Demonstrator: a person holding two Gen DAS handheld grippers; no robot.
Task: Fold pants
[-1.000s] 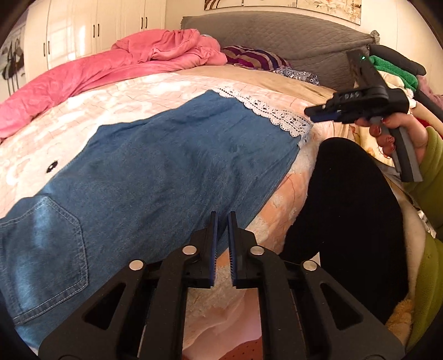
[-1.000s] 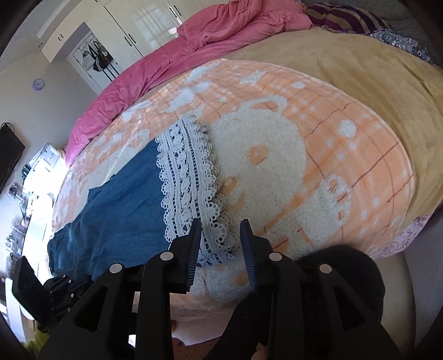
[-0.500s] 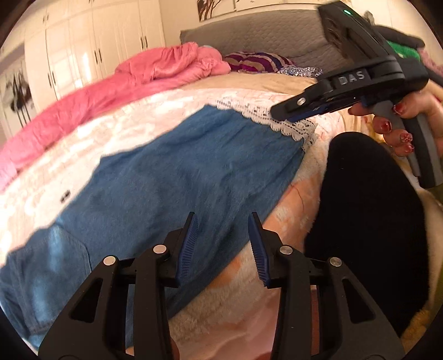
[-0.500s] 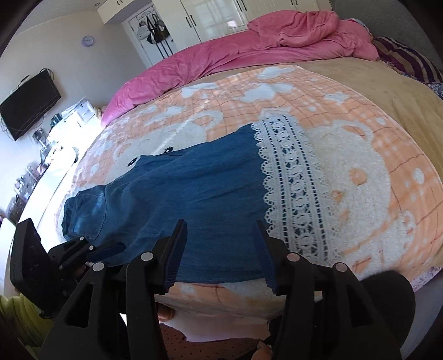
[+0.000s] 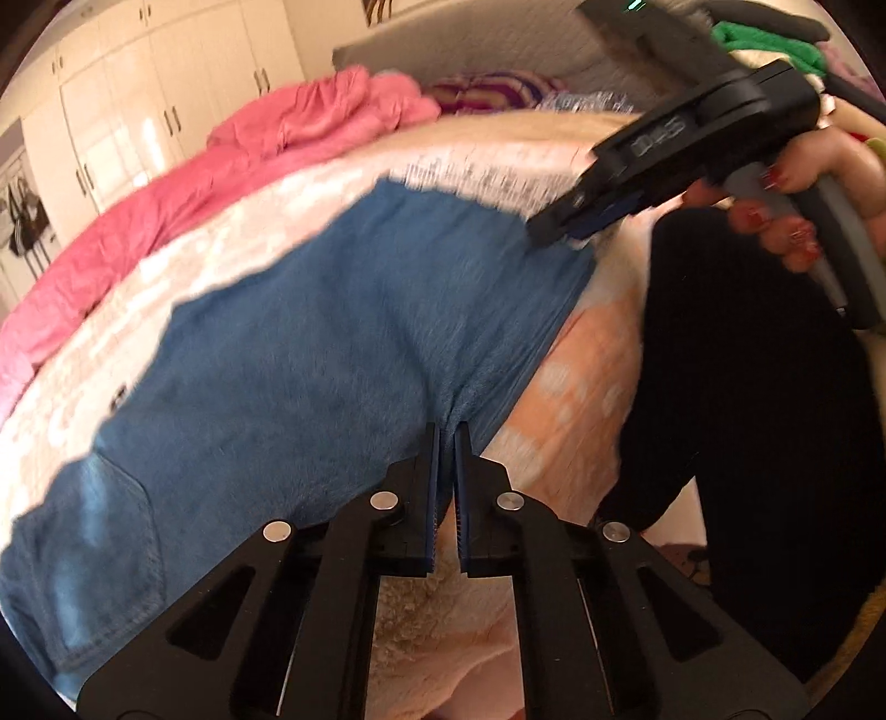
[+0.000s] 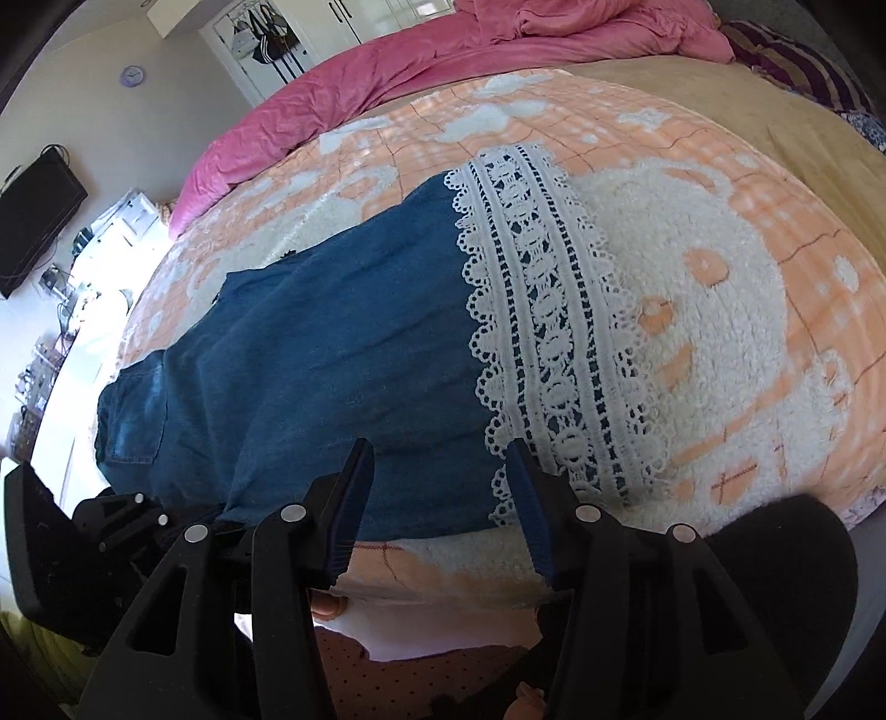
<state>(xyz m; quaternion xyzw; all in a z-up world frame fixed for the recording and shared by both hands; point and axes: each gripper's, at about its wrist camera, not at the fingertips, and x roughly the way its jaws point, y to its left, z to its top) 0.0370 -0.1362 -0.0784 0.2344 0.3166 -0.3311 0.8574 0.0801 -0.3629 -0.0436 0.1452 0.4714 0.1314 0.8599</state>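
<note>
Blue denim pants with a white lace hem lie flat across an orange and white fleece blanket on the bed. My left gripper is shut on the near edge of the pants, and the denim puckers at its tips. My right gripper is open, its jaws straddling the near edge of the denim beside the lace hem. The right gripper also shows in the left wrist view, above the hem end. The left gripper body shows at the lower left of the right wrist view.
A pink duvet lies bunched along the far side of the bed. A striped pillow and a grey headboard are at the head end. The person's black-clad leg is against the bed's near edge. White wardrobes stand behind.
My left gripper opened, moved forward, then shut on the pants' near edge. My right gripper opened wider and came down from the blanket side over the hem end of the pants.
</note>
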